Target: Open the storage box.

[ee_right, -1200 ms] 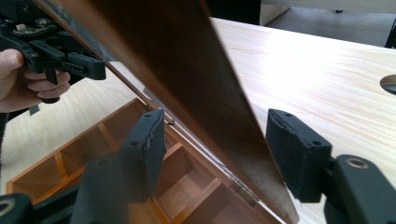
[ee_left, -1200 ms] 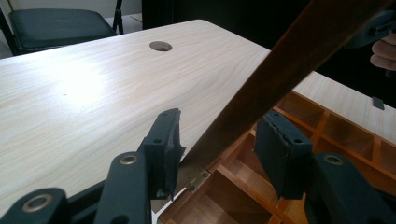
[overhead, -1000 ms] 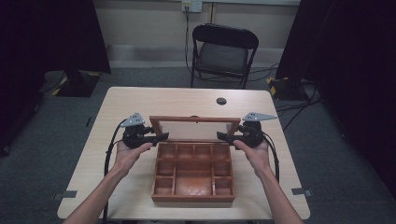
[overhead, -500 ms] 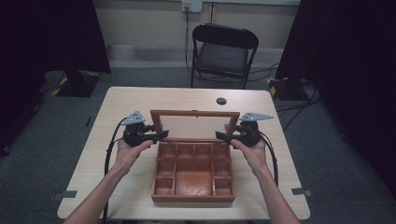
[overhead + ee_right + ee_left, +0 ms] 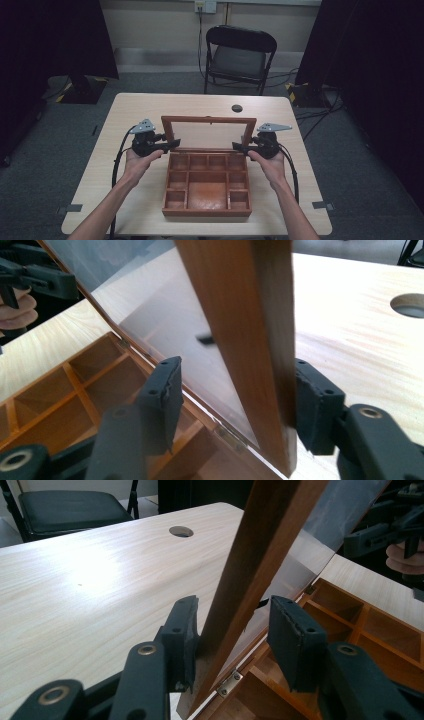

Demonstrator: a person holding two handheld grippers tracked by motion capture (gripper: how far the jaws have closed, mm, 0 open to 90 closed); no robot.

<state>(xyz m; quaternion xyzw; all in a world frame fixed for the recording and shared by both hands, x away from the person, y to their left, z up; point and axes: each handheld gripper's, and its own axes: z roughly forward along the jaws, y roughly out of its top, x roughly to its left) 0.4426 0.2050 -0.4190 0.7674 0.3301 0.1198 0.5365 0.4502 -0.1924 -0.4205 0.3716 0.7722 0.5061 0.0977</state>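
A: Status. Wooden box (image 5: 206,185) sits mid-table (image 5: 140,107), near your edge. Its glass lid (image 5: 208,134) stands nearly upright on the rear hinges, compartments below look empty.

B: Grippers?

A: Your left gripper (image 5: 167,145) is at the lid's left frame rail and your right gripper (image 5: 239,146) at the right rail, both low, near the hinge (image 5: 229,683) line. In the left gripper view the jaws are spread: the outer pad touches the wood, the inner pad stands off the glass side. In the right gripper view it's the same, rail between the pads, outer one touching, gap on the inner. So you're straddling, not pinching.

B: Step?

A: I'd say lid swing, mid-travel or near the end. Direction I can't tell.

B: Next move?

A: Keep both sides level so the frame doesn't rack on the hinges. Push with the pad faces on wood, stay off the glass. Move slowly, since nothing is clamped and the lid could drop either way.
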